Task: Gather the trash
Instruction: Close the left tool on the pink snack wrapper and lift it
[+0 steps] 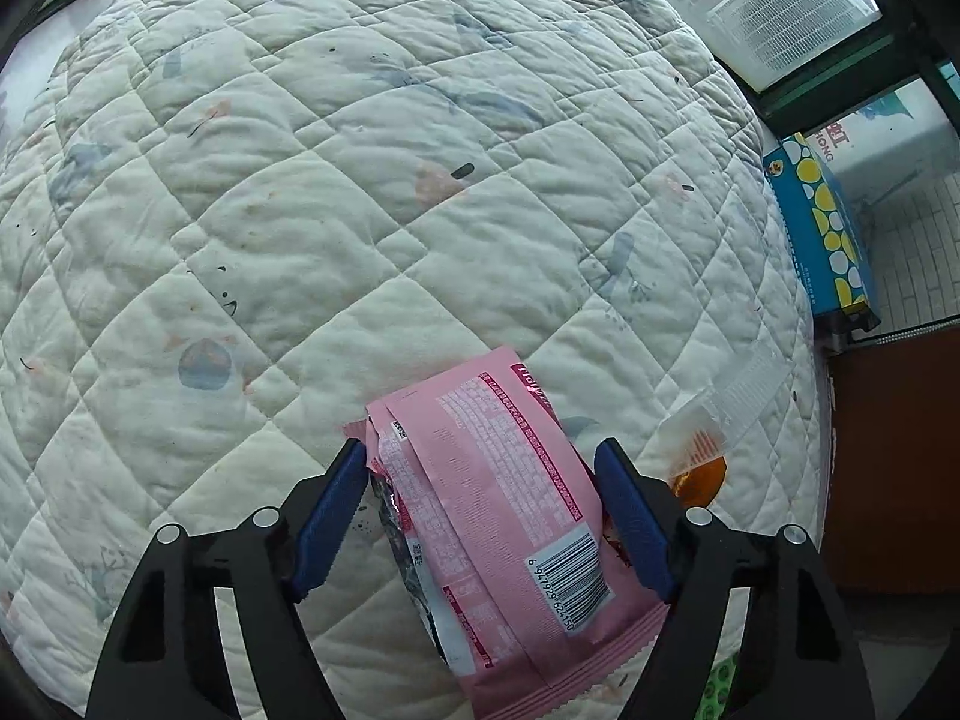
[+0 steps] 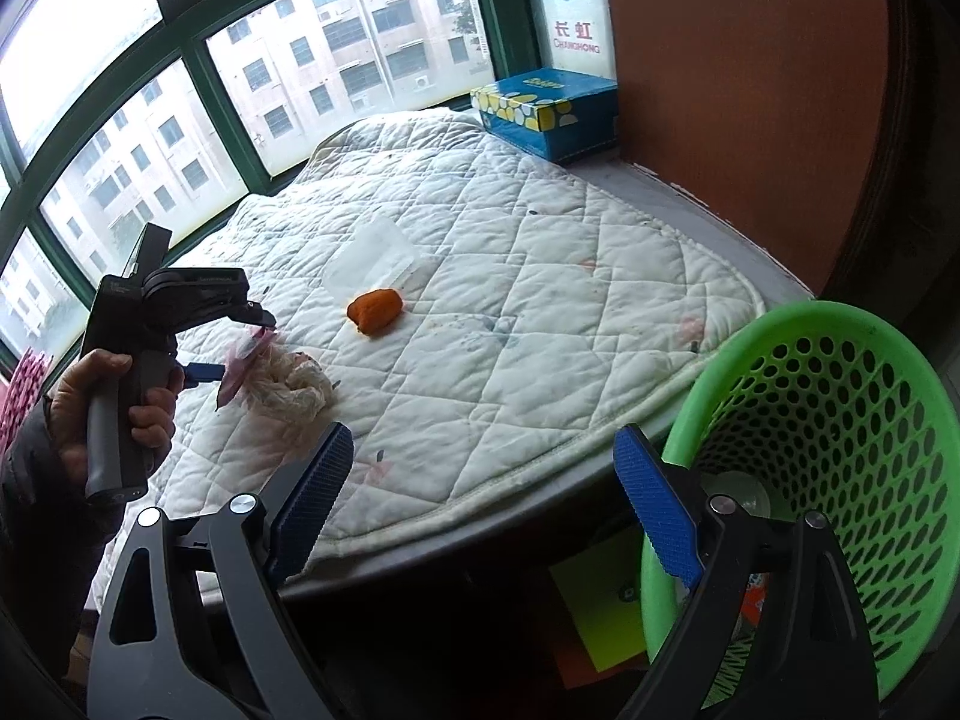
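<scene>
Blue-padded fingers of the left gripper (image 1: pixel 480 516) sit on either side of a pink wrapper (image 1: pixel 498 516), and the right wrist view shows the wrapper lifted off the quilt (image 1: pixel 360 210) beside a white crumpled wad (image 2: pixel 294 390); I judge them clenched on the wrapper, though pad contact is not clearly visible. The right gripper (image 2: pixel 480 510) is released, fingers wide and holding nothing, poised over the near edge of the quilt next to the green basket (image 2: pixel 840 420).

Risks: the wrapper is thin, glossy film, so it could slide from the pads during transfer to the basket. Its torn end shows a silver lining and could shed crumbs.

Condition of remaining trash: an orange lump (image 2: pixel 375 311) lies mid-quilt, just beside a clear plastic piece (image 2: pixel 372 258). The plastic is nearly transparent and flat, likely hard to pinch. A blue tissue box (image 2: pixel 546 114) stands at the far corner.
</scene>
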Demonstrator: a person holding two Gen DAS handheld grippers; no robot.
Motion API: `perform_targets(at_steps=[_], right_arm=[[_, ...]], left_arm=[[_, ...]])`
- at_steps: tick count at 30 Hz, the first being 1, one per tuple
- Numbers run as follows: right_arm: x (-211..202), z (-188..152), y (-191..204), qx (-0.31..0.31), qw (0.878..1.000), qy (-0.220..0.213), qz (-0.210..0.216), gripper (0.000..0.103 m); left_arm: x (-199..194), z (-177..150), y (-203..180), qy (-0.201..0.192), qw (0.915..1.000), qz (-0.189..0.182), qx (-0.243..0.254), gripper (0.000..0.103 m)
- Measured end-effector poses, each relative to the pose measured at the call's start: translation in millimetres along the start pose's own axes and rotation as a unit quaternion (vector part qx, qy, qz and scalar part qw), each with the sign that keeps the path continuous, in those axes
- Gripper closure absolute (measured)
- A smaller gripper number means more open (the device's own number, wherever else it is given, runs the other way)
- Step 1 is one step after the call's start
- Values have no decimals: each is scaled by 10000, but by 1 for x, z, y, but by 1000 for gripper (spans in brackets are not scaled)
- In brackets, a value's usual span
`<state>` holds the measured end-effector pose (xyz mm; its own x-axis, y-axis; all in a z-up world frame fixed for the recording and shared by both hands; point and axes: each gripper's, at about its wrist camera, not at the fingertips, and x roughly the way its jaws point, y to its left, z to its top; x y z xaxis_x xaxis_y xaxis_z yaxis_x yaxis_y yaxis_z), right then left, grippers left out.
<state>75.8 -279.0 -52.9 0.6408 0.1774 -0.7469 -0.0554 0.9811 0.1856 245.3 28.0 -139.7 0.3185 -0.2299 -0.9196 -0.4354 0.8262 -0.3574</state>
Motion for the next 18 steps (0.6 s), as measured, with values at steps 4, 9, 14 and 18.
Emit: perform_targets(at_steps=[4,9,14,18], right_arm=[[8,1,12,-100,9999,66,83,15],[20,3,29,-260,9993,143,220,15],[37,7,53,-430,9978,253,436,15],[56,10,74,-554,9958,384,617,15]], left_arm=[[-7,-1,3,-56,9997,-219,97,46],[-30,0,7,-361,9983,-345,312,54],[-58,6,15,-725,9949,-361,598,57],[-75,11,25,-913,9921,-281,809,57]])
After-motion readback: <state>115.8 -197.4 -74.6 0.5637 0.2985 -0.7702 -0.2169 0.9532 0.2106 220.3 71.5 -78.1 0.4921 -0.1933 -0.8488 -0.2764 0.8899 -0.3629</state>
